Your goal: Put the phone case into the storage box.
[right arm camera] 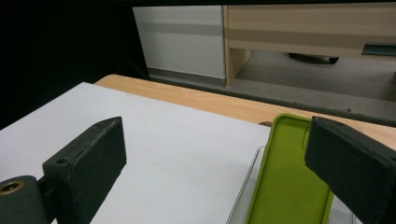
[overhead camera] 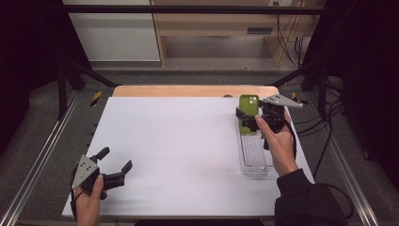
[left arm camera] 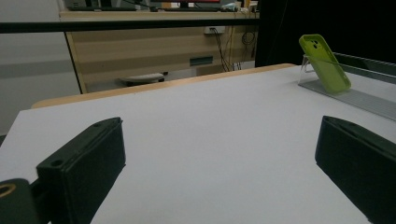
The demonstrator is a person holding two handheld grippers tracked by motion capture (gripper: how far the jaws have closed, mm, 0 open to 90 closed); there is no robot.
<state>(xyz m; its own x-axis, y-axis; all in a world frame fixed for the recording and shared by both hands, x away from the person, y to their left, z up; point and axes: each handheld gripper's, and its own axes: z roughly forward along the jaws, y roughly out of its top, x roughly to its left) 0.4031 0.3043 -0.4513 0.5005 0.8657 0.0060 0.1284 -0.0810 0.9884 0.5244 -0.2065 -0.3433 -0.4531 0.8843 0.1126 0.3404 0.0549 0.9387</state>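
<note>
Nearby, the green case (overhead camera: 248,113) leans in a clear stand (overhead camera: 254,157) at the white sheet's (overhead camera: 179,150) right edge. Right gripper (overhead camera: 250,117), jaws wide, flanks it without gripping. Left gripper (overhead camera: 115,164) gapes empty, well apart.

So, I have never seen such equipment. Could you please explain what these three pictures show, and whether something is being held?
A person holds a two-jaw gripper in each hand. The high view looks down on a white table. The other two pictures come from cameras on the grippers, looking along their black jaws. The left gripper is open over bare table, holding nothing. On the right stands a green phone case, leaning in a clear plastic stand. The right gripper is open, its jaws either side of the case, not yet closed on it.
</note>
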